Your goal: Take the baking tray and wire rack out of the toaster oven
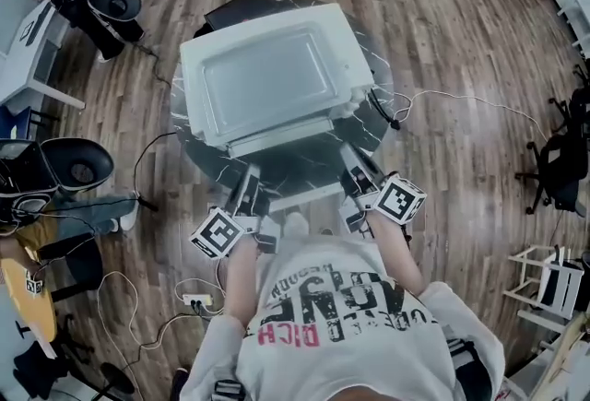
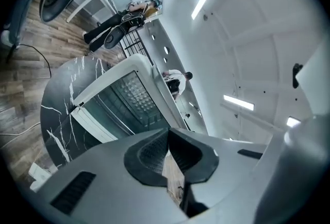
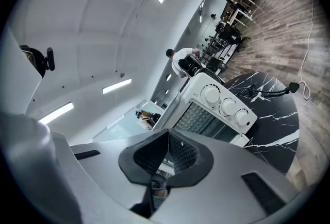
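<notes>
A white toaster oven (image 1: 272, 76) stands on a round black marble table (image 1: 198, 150), its glass door (image 2: 121, 102) closed. A metal grid shows behind the glass; I cannot tell the tray from the rack. My left gripper (image 1: 249, 176) is at the table's near edge, short of the oven's front left, with its jaws shut and nothing between them (image 2: 167, 153). At the front right, my right gripper (image 1: 353, 158) is likewise shut and empty (image 3: 167, 153). It looks toward the three knobs (image 3: 227, 107).
A power cable (image 1: 461, 100) runs from the oven's right side across the wood floor. A power strip (image 1: 196, 300) and cords lie by my feet. Office chairs (image 1: 78, 164) stand at the left and another (image 1: 558, 159) at the right. A person stands beyond the table.
</notes>
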`<state>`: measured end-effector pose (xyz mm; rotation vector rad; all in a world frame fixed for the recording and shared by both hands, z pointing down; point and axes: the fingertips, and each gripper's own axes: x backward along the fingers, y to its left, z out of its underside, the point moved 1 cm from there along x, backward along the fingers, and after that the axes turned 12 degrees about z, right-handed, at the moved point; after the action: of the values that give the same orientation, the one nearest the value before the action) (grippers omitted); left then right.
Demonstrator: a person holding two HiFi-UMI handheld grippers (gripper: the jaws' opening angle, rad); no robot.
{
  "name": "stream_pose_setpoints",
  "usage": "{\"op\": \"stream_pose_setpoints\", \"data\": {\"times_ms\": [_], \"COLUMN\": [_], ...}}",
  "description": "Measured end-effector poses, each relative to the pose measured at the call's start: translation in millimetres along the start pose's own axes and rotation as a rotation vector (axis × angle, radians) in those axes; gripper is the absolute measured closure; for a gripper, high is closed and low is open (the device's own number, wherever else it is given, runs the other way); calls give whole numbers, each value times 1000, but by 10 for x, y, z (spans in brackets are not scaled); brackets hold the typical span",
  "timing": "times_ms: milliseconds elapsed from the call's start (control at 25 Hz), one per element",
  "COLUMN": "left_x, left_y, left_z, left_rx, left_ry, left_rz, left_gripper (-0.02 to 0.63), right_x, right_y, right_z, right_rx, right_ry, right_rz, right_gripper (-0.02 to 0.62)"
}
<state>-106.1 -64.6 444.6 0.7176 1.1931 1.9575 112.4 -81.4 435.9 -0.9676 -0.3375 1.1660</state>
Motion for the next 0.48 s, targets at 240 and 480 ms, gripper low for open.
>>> {"op": "stream_pose_setpoints", "data": {"times_ms": [240,480], "left_x": [84,278], "left_y": [-141,-274], "left_z": [333,705], "left_rx": [-26,-11], "left_ry": [11,16], "left_rz": [-7,-3], "left_gripper": [603,603], "right_x": [330,714], "right_y": [-121,-266], "right_z": [114,315], "right_rx": [18,7], "right_ry": [36,77], "right_rz": [29,41], "right_gripper": [592,592]}}
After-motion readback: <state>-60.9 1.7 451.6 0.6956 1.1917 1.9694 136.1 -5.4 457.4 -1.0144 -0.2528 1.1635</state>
